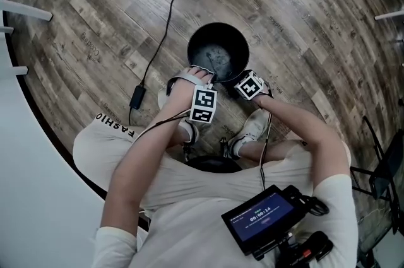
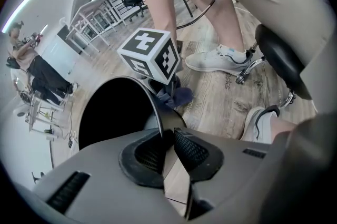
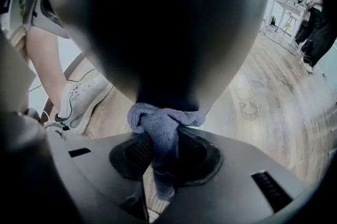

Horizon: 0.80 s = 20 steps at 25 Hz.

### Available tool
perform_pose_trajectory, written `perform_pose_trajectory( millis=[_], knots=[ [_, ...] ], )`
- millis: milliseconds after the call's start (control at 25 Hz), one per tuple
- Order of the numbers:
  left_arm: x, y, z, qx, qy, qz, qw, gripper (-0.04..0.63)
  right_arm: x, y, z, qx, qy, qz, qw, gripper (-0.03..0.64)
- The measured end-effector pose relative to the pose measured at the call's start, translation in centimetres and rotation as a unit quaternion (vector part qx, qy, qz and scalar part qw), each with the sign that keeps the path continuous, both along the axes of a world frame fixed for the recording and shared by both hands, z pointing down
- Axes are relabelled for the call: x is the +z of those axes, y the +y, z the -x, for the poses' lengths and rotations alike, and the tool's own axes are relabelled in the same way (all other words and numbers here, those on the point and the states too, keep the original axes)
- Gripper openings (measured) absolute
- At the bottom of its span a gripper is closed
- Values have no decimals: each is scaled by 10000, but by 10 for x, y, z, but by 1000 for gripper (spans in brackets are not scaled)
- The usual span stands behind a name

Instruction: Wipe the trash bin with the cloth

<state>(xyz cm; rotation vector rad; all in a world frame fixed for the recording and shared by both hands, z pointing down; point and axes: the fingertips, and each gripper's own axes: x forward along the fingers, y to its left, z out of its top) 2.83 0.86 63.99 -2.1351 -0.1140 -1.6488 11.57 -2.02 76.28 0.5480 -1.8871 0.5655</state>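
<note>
- Round black metal trash bin (image 1: 218, 52) stands on the wood-plank floor (image 1: 303, 8).
- Left gripper (image 2: 167, 144): jaws clenched on the bin rim; brace it firmly.
- Right gripper (image 3: 160, 157): jaws grasping the crumpled blue-grey cloth (image 3: 163, 120) at the bin's outer wall; press evenly.

A round black trash bin (image 1: 208, 40) stands upright on a wood-plank floor (image 1: 303, 8), its open mouth facing up and its inside dark with a dull grey sheen. A blue-grey cloth (image 3: 163, 123) - bunched and knotted-looking - presses against the bin's outer wall.
</note>
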Motion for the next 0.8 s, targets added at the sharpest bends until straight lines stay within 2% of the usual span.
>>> perform_pose_trajectory(
  millis=[800],
  knots=[
    [0,5,-11,-70,172,145,9997,66,78,-9,-11,382,162,-156,9990,109]
  ],
)
